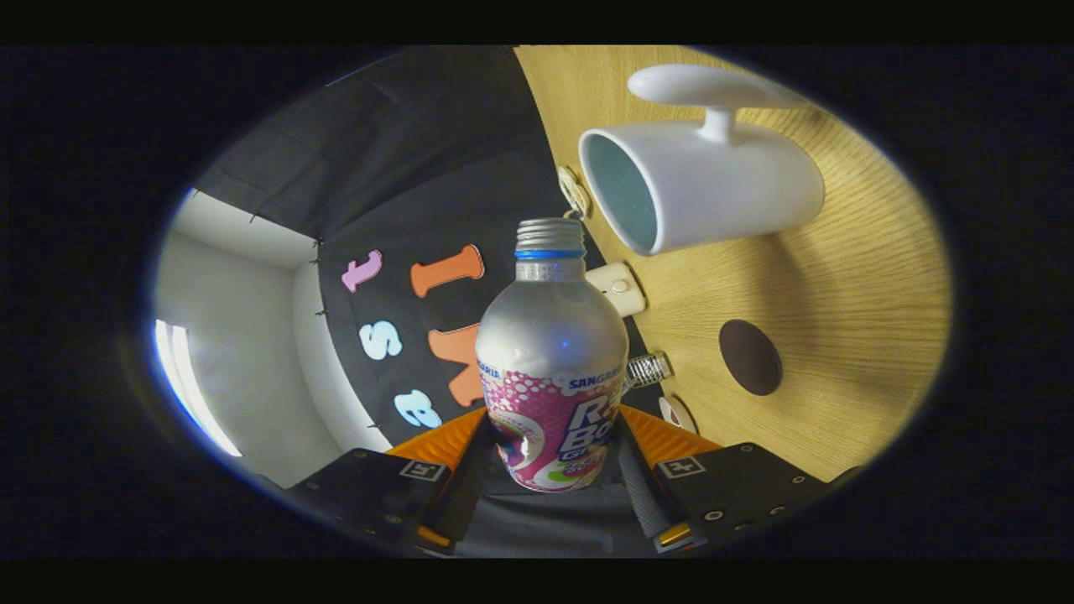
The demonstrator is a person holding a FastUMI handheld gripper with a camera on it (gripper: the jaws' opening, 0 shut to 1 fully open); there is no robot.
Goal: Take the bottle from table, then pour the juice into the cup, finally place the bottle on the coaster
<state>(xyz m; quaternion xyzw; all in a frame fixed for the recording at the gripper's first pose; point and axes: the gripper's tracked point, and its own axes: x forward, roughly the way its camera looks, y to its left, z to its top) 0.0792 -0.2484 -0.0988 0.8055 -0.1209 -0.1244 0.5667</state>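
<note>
Clamped in my hand-held gripper is the silver aluminium bottle with the pink printed label and grey screw cap; both fingers press on its lower body, one at each side, so the grip is closed down to the width of the bottle. I have it lifted clear of the pale wood-grain desk and rolled over sideways, so the desk stands like a wall on the right of the bottle, with the booth's black cloth to the left. On that desk, far beyond the cap and to its right, sits the white ceramic cup with the pale blue inside, its mouth turned toward the bottle's neck but well apart from it. Nearer to me on the desk lies the round dark brown coaster, bare. A few small items sit along the desk's far edge, too small for me to tell what they are. As I judge it, the taking is done and the tilt for pouring is under way; I cannot see any juice leaving the bottle, and the cap appears to be on. The pour and the setting down on the coaster remain.
</note>
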